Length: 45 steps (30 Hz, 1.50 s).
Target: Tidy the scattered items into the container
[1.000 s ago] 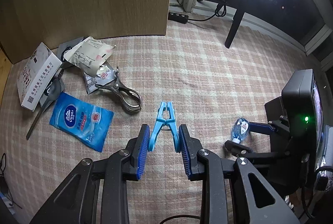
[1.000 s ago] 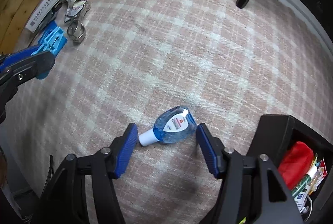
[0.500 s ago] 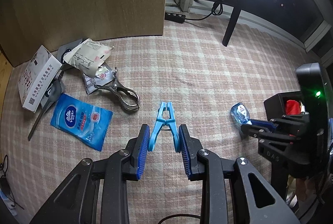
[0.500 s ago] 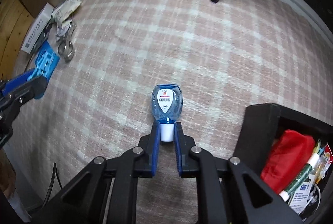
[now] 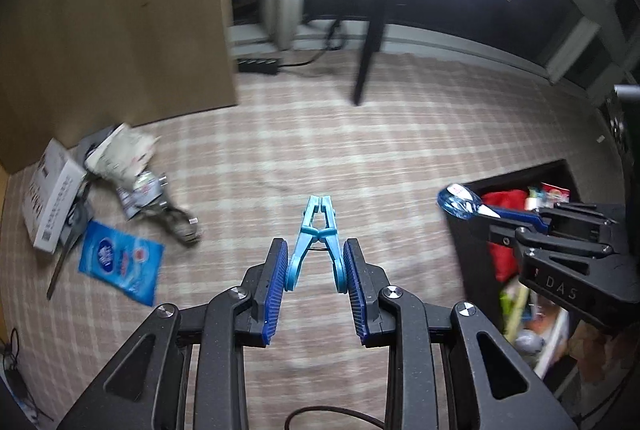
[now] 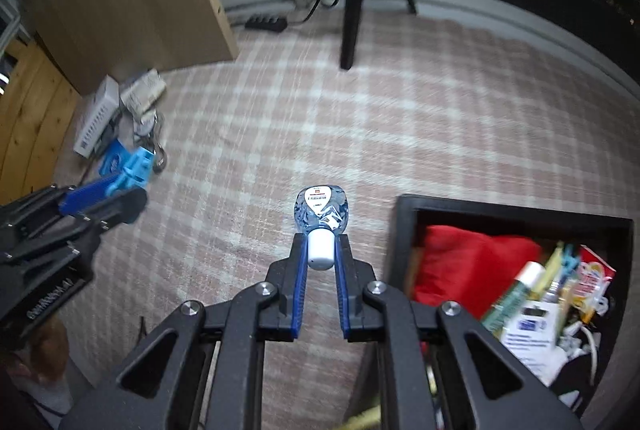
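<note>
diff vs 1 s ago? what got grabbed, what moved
The right gripper closed on the small blue bottle by its white cap and lifted it off the rug toward the black container. The left gripper rose, its hold on the light-blue clothespin unchanged. The pile by the wooden panel, with the blue packet and white box, stayed put.

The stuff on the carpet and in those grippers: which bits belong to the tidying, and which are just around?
Part of the job:
- blue peg, held in left gripper
- small blue bottle, held by its cap in right gripper
- black container
- blue packet
- white box
- metal clamp

Just around:
- power strip
- wooden panel
</note>
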Each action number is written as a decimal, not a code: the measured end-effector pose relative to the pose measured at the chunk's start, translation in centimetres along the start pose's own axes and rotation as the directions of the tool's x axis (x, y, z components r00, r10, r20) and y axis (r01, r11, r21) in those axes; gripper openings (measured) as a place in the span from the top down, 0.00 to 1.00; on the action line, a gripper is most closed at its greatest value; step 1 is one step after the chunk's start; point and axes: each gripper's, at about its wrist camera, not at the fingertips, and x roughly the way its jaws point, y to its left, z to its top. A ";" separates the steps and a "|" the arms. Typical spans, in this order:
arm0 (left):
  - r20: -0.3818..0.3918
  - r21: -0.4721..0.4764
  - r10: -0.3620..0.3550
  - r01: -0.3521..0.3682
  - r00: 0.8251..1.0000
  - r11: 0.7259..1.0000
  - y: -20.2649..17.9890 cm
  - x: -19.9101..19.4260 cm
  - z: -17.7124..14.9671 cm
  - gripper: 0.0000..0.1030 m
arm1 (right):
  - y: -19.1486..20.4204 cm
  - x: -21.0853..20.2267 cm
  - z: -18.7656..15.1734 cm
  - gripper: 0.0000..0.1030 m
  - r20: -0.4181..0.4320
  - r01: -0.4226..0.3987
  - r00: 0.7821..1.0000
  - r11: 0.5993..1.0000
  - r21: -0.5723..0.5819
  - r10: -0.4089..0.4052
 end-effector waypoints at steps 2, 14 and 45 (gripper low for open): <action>0.007 0.033 -0.029 0.029 1.000 0.999 -2.1 -0.6 0.4 0.74 | -0.6 -1.5 0.2 0.87 0.019 0.009 1.000 1.000 0.010 -0.009; -0.019 0.278 -0.169 0.168 0.985 0.946 -17.1 -1.3 2.3 0.74 | -12.8 -10.4 -4.5 0.87 0.071 0.145 0.984 0.970 0.197 -0.162; 0.014 0.297 -0.074 0.066 0.997 0.952 -15.3 -5.6 -2.7 0.47 | -10.7 -13.7 -10.2 0.63 0.101 0.160 0.974 0.934 0.319 -0.201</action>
